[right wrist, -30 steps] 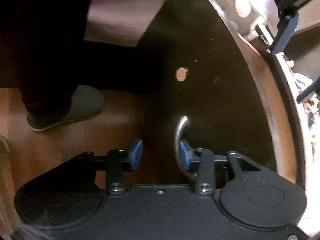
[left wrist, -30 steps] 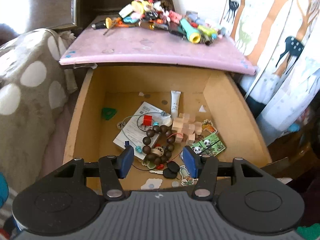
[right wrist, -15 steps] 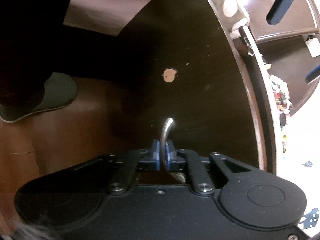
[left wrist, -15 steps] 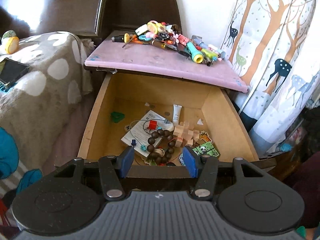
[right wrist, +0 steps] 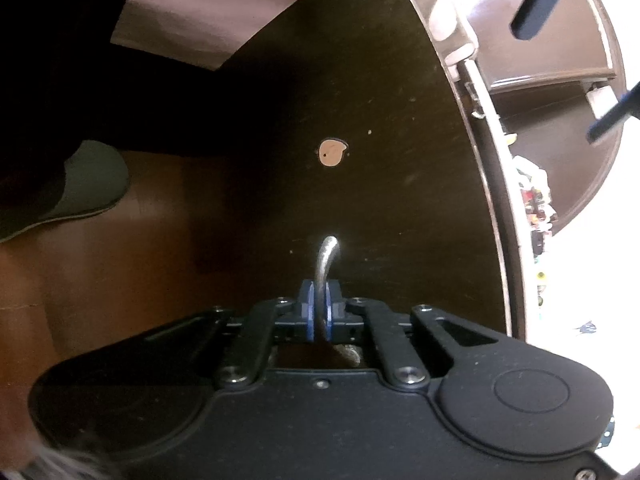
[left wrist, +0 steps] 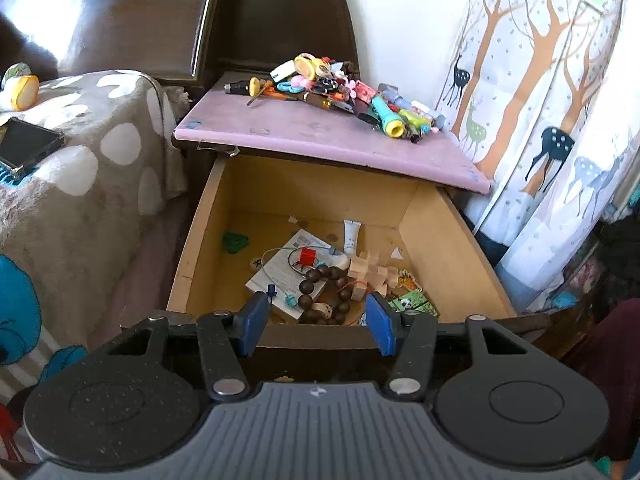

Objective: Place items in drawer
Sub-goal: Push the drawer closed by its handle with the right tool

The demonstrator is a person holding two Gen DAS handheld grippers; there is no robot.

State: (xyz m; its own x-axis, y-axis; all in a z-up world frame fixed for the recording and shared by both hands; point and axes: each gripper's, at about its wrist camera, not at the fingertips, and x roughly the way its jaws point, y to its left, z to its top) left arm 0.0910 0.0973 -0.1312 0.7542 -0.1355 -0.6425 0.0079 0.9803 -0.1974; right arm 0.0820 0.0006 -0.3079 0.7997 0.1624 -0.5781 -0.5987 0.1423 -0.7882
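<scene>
The wooden drawer [left wrist: 444, 240] of the nightstand stands open. Inside lie a dark bead bracelet [left wrist: 324, 292], a leaflet [left wrist: 280, 276], a white tube [left wrist: 351, 236], wooden puzzle blocks [left wrist: 368, 276] and a green card [left wrist: 412, 306]. My left gripper [left wrist: 316, 322] is open and empty, above the drawer's front edge. My right gripper [right wrist: 319, 308] is shut on the metal drawer handle [right wrist: 326, 256] on the dark drawer front [right wrist: 380, 160]. A pile of small items [left wrist: 340, 92] lies on the pink nightstand top [left wrist: 312, 136].
A bed with a spotted blanket [left wrist: 80, 184] is to the left, with a phone [left wrist: 24, 148] on it. A deer-print curtain [left wrist: 552, 120] hangs to the right. A slippered foot [right wrist: 68, 188] stands on the wooden floor left of the drawer front.
My right gripper has closed on the drawer handle. My left gripper has pulled back and up from over the drawer, staying open.
</scene>
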